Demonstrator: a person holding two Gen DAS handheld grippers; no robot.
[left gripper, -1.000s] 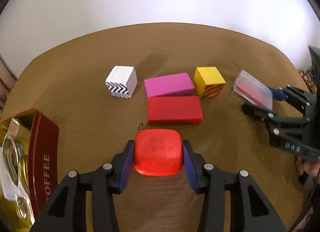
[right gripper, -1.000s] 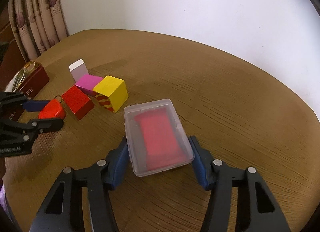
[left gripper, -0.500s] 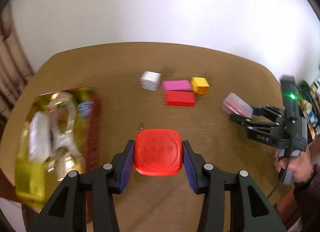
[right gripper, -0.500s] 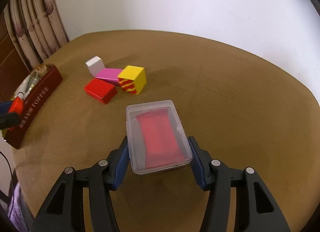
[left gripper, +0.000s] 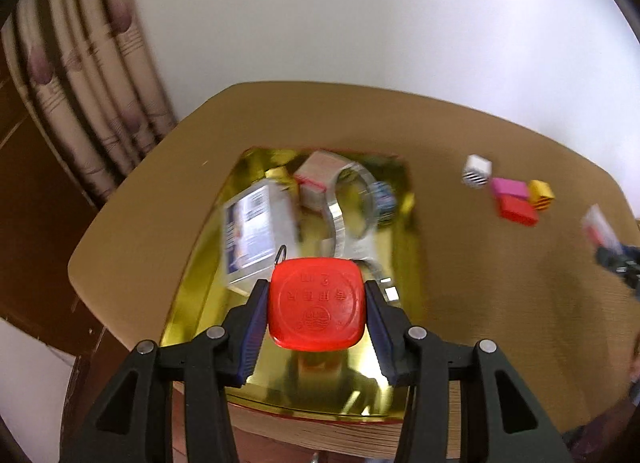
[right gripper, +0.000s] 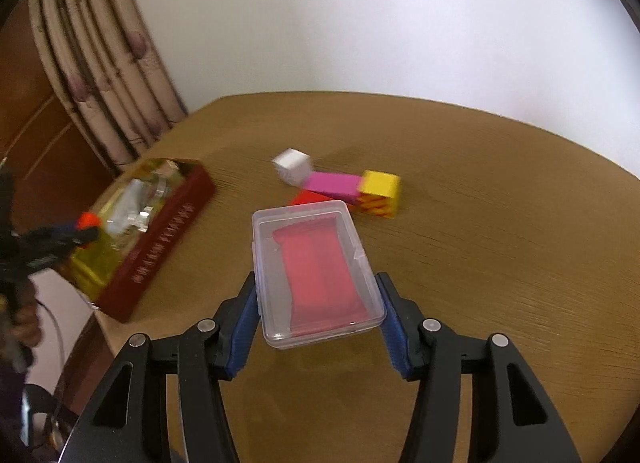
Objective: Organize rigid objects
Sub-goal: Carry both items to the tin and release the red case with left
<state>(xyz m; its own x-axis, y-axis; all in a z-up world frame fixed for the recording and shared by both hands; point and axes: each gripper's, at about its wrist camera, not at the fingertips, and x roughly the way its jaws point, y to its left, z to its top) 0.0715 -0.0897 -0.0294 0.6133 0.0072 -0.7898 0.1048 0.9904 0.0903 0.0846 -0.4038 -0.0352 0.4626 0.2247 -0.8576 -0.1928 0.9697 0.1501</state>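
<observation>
Fingers of the left gripper (left gripper: 316,309) clamp a red tape measure (left gripper: 316,303) over the tin (left gripper: 404,191) at the surface's left edge; right gripper (right gripper: 316,303) fingers clamp a clear case (right gripper: 316,271). Four blocks (right gripper: 340,183) remain unsorted mid-surface.

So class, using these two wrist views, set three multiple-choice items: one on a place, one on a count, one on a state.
1. The red tape measure hangs over:
A the gold-lined tin
B the blocks
C bare table

2. Blocks on the table:
A two
B four
C six

3. The right gripper is:
A open, empty
B shut on the clear plastic case
C out of view

Answers:
1 A, the gold-lined tin lies below the left gripper.
2 B, white, pink, red, yellow.
3 B, pads press the clear plastic case at both sides.
</observation>
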